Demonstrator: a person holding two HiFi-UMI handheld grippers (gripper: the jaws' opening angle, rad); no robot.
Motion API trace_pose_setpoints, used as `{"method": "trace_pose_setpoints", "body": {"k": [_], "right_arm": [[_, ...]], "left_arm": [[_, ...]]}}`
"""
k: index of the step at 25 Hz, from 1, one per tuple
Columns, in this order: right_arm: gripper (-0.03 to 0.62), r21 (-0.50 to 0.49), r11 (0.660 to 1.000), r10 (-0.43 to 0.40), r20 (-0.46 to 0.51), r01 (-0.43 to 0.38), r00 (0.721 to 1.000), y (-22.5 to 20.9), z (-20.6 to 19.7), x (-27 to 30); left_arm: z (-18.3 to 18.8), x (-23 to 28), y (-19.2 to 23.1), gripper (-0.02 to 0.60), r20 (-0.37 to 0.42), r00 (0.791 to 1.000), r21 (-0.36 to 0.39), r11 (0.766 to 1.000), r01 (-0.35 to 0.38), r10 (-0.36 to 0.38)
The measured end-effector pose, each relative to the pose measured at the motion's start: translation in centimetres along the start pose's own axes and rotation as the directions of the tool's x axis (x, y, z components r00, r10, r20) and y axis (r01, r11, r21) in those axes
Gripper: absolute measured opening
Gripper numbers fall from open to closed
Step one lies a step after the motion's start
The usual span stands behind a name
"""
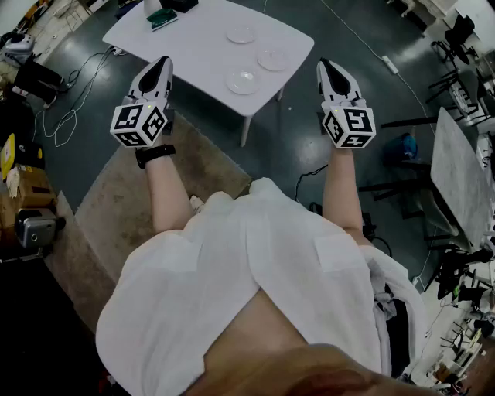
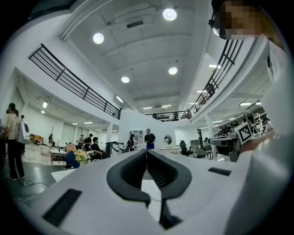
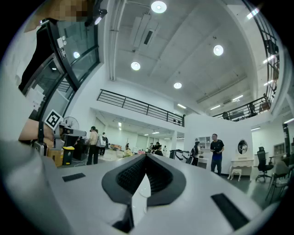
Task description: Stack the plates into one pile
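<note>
Three clear glass plates lie apart on the white table [image 1: 186, 46] in the head view: one at the back [image 1: 240, 34], one to the right [image 1: 272, 59] and one near the front edge [image 1: 242, 81]. My left gripper [image 1: 162, 63] is held level just short of the table's left front edge, its jaws shut with nothing between them. My right gripper [image 1: 326, 66] hangs over the floor to the right of the table, also shut and empty. Both gripper views look out level across the hall, the left gripper [image 2: 147, 153] and right gripper [image 3: 146, 157] with tips together; no plates show there.
A dark green object [image 1: 162, 18] lies at the table's far side. Cables trail on the grey floor to the left [image 1: 73, 100] and right. A beige rug [image 1: 116, 193] lies under me. Another table [image 1: 460, 174] stands at the right. People stand far off in the hall.
</note>
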State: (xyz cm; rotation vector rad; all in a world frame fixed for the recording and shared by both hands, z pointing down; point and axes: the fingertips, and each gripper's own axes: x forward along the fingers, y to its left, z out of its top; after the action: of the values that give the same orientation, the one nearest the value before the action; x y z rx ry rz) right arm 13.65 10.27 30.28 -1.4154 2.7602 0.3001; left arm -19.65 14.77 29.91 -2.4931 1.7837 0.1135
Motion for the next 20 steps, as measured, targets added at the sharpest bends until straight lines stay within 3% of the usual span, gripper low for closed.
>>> {"method": "trace_pose_setpoints", "body": {"k": [12, 20], "right_arm": [[0.026, 0.025, 0.999, 0.025, 0.036, -0.025, 0.999, 0.5, 0.2, -0.8], [0.028, 0.039, 0.999, -0.018, 0.019, 0.017, 1.0, -0.3, -0.9, -1.1]], "left_arm": [[-0.9, -0.2, -1.3, 0.011, -0.011, 1.0, -0.009, 1.0, 0.012, -0.012], [-1.3, -0.9, -1.8, 0.011, -0.036, 0.999, 0.001, 1.0, 0.007, -0.007]]}}
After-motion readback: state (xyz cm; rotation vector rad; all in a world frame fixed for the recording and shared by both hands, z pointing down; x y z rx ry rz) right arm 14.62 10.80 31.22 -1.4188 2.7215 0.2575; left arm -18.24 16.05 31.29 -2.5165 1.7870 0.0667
